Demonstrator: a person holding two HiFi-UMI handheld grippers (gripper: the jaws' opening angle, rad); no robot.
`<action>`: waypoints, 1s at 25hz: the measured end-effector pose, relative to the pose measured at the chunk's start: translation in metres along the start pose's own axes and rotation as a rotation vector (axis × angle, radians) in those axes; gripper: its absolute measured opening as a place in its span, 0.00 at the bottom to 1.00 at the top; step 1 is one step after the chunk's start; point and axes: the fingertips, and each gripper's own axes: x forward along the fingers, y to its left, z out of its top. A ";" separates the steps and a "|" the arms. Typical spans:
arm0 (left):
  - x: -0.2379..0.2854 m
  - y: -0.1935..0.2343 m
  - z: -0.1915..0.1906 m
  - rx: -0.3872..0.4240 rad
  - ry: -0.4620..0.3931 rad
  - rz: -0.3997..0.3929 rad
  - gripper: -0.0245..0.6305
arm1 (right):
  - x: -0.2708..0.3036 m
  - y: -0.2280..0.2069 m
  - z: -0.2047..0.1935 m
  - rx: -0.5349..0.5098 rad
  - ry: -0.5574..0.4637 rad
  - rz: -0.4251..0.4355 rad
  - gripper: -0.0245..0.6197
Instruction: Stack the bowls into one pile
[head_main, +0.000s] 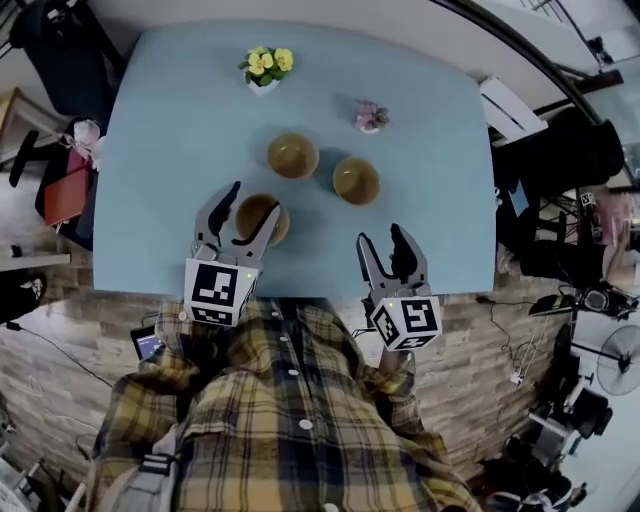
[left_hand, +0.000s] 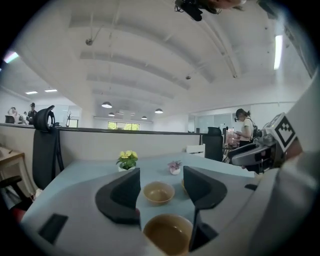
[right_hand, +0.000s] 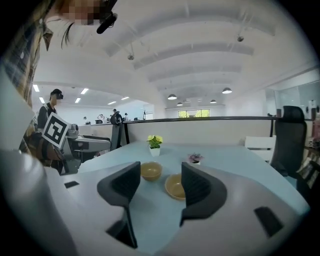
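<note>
Because your left gripper (head_main: 254, 208), jaws wide, brackets the near bowl (head_main: 262, 224) at twelve o'clock, it sits nearer than your right gripper (head_main: 381, 242), equally wide, empty.

Standing here, I can read no words, numbers or brand names anywhere. The only printed marks are black-and-white square code patterns, with no letters or digits in them. One set is on the left cube (head_main: 217, 288), which sits on the left gripper (head_main: 256, 198) at about seven o'clock in the head view. The other is on the right cube (head_main: 408, 322), on the right gripper (head_main: 380, 235) at about five o'clock.
</note>
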 end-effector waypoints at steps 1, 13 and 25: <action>-0.002 0.002 0.000 -0.007 0.002 0.022 0.44 | 0.005 -0.001 0.001 -0.005 0.003 0.021 0.41; -0.017 0.017 -0.007 -0.054 0.023 0.259 0.43 | 0.049 -0.010 0.023 -0.083 -0.008 0.252 0.41; 0.006 0.019 -0.019 -0.049 0.080 0.272 0.41 | 0.072 -0.007 0.010 -0.061 0.037 0.336 0.41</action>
